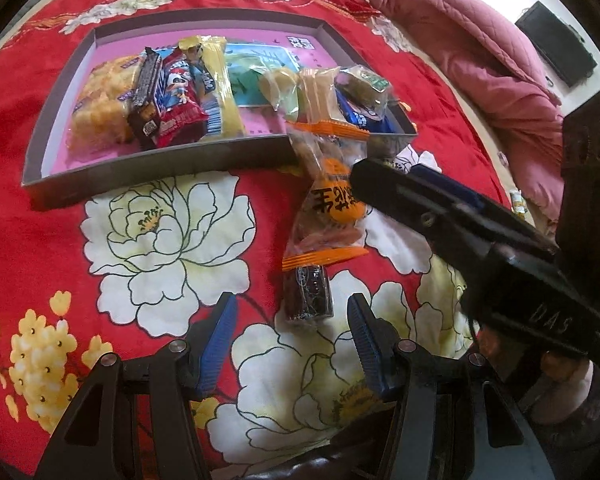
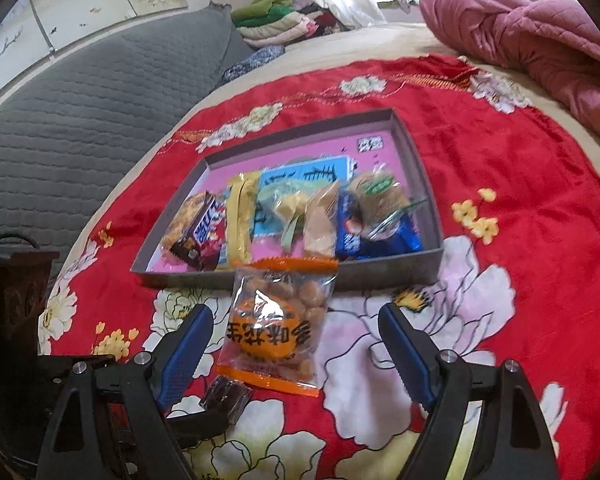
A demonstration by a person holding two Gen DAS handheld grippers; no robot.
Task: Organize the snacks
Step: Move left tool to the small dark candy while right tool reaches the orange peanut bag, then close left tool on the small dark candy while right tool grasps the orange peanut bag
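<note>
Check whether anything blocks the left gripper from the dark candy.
Nothing visible does. The dark candy lies on the red blanket just ahead of the open left gripper. The peanut bag sits beyond it, its near edge touching or overlapping the candy's far end.

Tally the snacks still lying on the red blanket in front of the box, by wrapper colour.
Orange-and-clear peanut packet: 1
Dark brown wrapped snack: 1
Total: 2
</note>
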